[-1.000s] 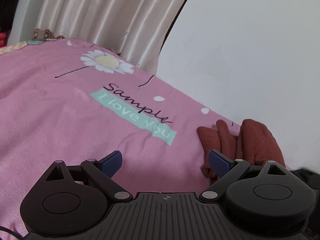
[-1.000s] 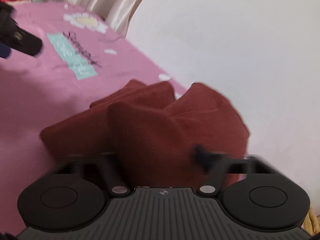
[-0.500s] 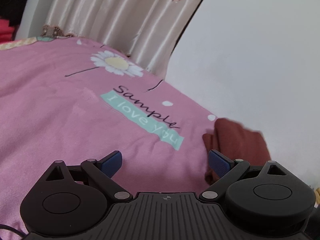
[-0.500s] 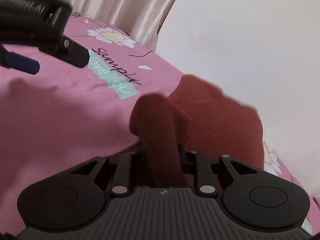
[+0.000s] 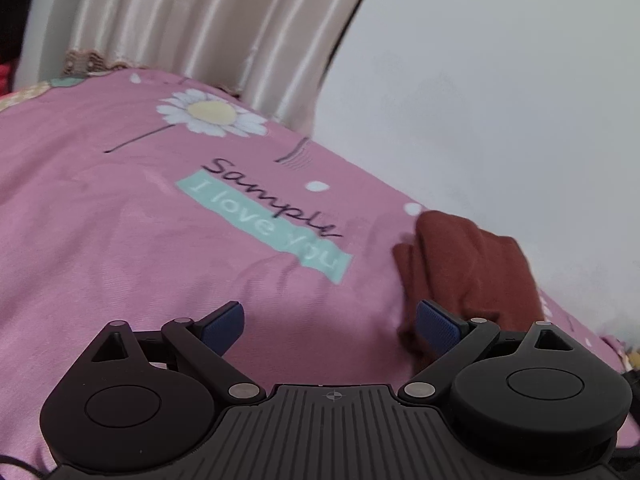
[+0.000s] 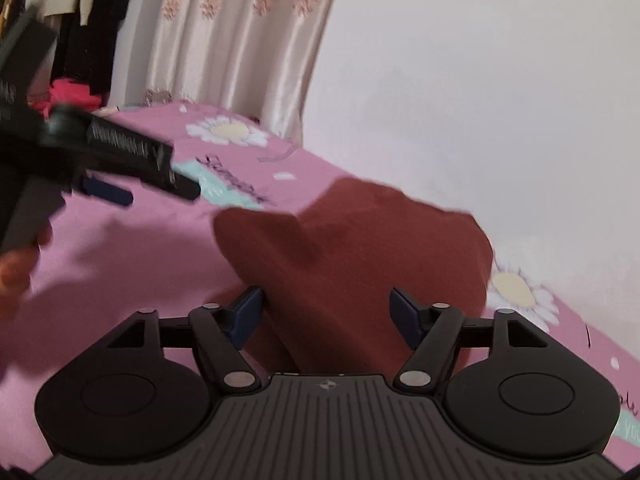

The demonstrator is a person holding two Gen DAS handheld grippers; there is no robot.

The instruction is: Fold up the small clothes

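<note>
Two wrist cameras look across a pink bedsheet (image 5: pixel 120 240) printed with white daisies and a teal strip of lettering. A rust-brown garment (image 6: pixel 360 256), folded into a thick bundle, lies on the sheet close to a white wall (image 5: pixel 500 100).

From the right wrist view, the right gripper (image 6: pixel 326 312) sits low over the near end of the garment. Its jaws have just been opening and now stand wide, with the brown cloth lying between the blue pads (image 6: pixel 404 312). The left pad is just beside the fabric's edge; the right pad shows a gap from it, so nothing is being squeezed. This view alone shows the left gripper from outside: a black body at the upper left with one blue fingertip pointing toward the sheet's lettering, and part of the person's hand (image 6: pixel 16 268) below it at the frame edge. It also shows a second daisy just past the garment, and dark hanging clothes (image 6: pixel 92 20) and a red item in the far corner.

From the left wrist view, the left gripper (image 5: pixel 330 320) hangs over bare sheet, fingers (image 5: pixel 224 324) spread wide and empty. The garment appears off to the right here, partly behind the right fingertip, and the right gripper is out of frame. This view gives the clearest look at the lettering and the cream pleated curtain (image 5: pixel 200 20) behind the bed.
</note>
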